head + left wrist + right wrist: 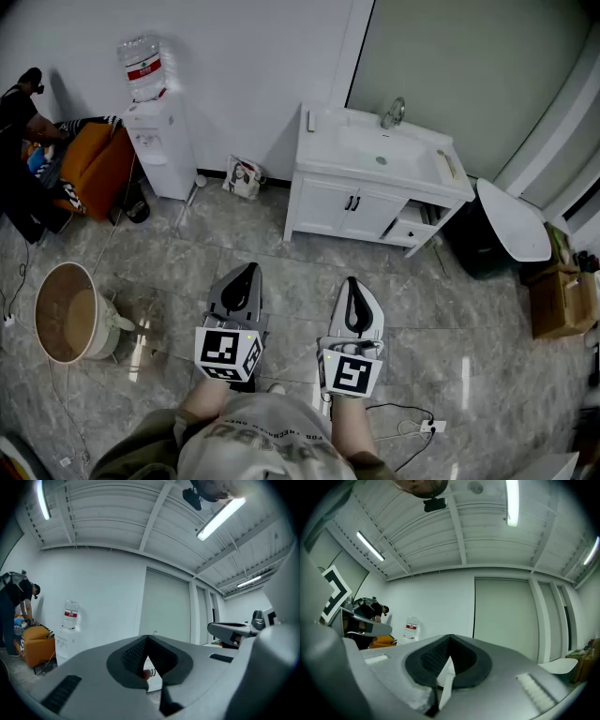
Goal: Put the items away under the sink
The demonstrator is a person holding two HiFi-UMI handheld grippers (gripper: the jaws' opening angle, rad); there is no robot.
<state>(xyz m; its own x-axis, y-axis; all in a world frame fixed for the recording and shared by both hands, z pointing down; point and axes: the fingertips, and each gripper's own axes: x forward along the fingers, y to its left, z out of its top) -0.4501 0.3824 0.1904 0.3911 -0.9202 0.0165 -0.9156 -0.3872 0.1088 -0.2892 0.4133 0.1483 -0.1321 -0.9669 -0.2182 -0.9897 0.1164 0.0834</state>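
"So, could any writing be read?"

"No. The red label on the water bottle (143, 67), left of the sink cabinet (342, 202), was too small. The bag (243, 176) at the cabinet's left side showed only a blurred picture."

"And the tools?"

"The left gripper (249, 270) and right gripper (352, 281) were both fully closed, holding nothing, well short of the cabinet, whose doors were shut. A thin object (448, 164) on its top couldn't be identified."

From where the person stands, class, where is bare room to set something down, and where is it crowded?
Bare: the floor in front of the vanity, and the counter left of the basin. Crowded: right of the vanity, by the bin and box.
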